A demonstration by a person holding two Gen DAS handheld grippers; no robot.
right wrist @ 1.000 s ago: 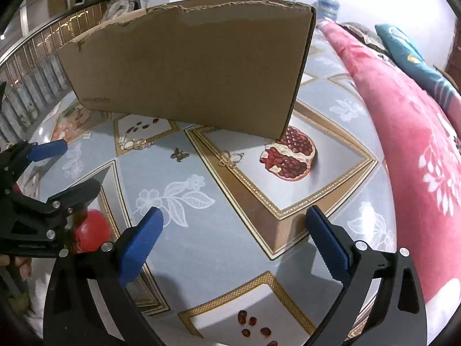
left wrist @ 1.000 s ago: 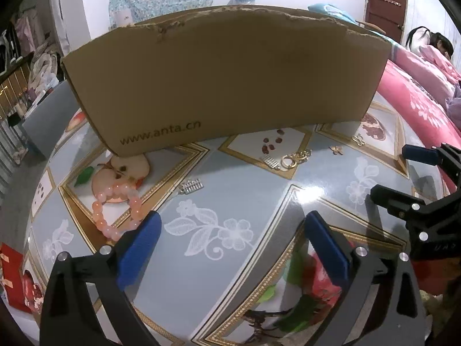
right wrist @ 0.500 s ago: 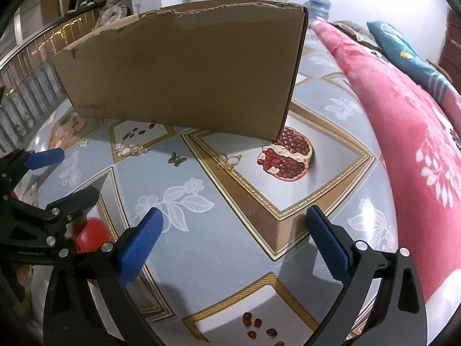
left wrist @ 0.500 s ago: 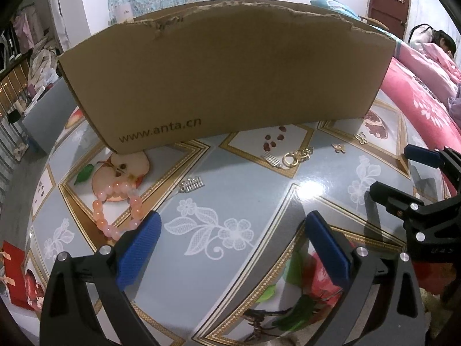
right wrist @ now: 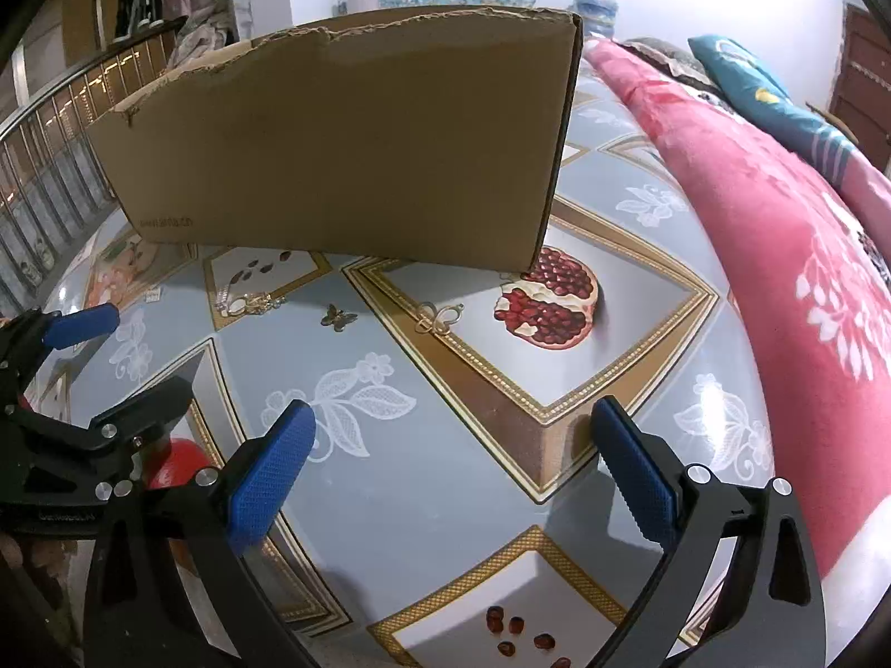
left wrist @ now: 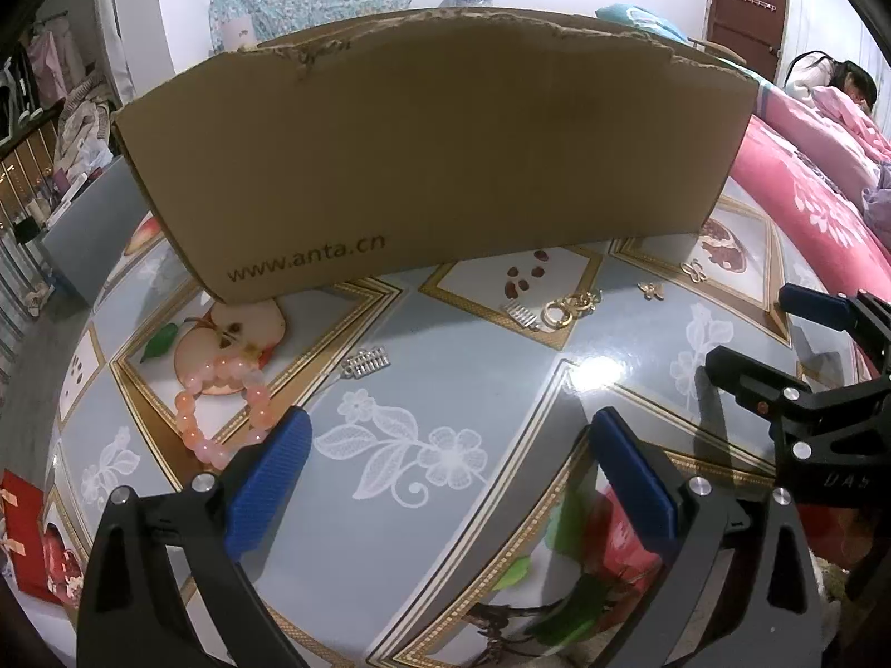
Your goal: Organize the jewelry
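Overall, little has changed since a second ago: both cameras have drawn slightly nearer the cardboard box [left wrist: 434, 150], which looms a bit larger, and no jewelry has moved. From the left wrist view, going left to right, a pink bead bracelet [left wrist: 223, 401] lies on the printed apple toward the left edge of the table [left wrist: 345, 506], just ahead of the left gripper's [left wrist: 445, 479] left fingertip and not touching it. Right of it, a small silver abacus charm [left wrist: 366, 363] lies alone near the table's middle. Further right, close to the box's front wall, a silver comb-shaped piece [left wrist: 522, 313] lies touching a tangle of gold rings and chain [left wrist: 571, 307]. Beyond these, a small gold butterfly charm [left wrist: 650, 290] and a gold open-wire butterfly [left wrist: 694, 270] lie apart from each other near the box's right corner. The left gripper hangs above the table's near edge, jaws spread wide with nothing between them. The right gripper [right wrist: 454, 479] is likewise wide apart and empty, over the near right part of the table; in its view the gold butterfly charm [right wrist: 338, 316] and the open-wire butterfly [right wrist: 440, 318] lie ahead of it, left of the printed pomegranate. A pink floral quilt [right wrist: 791, 256] borders the table's right edge.
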